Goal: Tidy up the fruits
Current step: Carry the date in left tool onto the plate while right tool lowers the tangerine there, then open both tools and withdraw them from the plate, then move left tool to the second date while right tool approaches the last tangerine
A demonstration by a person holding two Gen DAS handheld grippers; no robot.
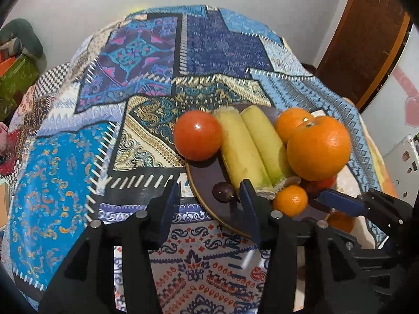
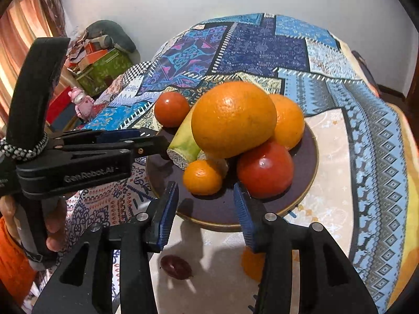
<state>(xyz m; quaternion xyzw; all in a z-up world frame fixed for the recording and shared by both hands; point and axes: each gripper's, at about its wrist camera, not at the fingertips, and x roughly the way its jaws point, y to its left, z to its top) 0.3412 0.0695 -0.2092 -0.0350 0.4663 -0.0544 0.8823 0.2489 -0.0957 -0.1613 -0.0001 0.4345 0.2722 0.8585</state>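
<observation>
The left gripper [image 1: 210,196] hangs over the near left rim of the plate [image 1: 201,178] with its jaws apart and nothing clamped; a small dark fruit [image 1: 222,192] lies on the plate just ahead of the right finger, and whether the finger touches it I cannot tell. Ahead of this gripper sit two bananas [image 1: 248,144], a tomato [image 1: 197,135] to their left and a big orange [image 1: 318,147] to their right, with a small orange [image 1: 290,201] just right of the right finger. The right gripper [image 2: 207,201] also stands with its jaws parted and empty, poised above the near rim of the plate [image 2: 311,167]; the small orange [image 2: 203,177] and a red tomato [image 2: 265,170] sit just ahead of its tips. Below it, off the plate on the tablecloth [image 2: 330,198], lie a dark fruit [image 2: 176,266] and another orange [image 2: 251,264] half hidden by the right finger. To the left of the plate the cloth lies bare; the table edge drops away at the far right
</observation>
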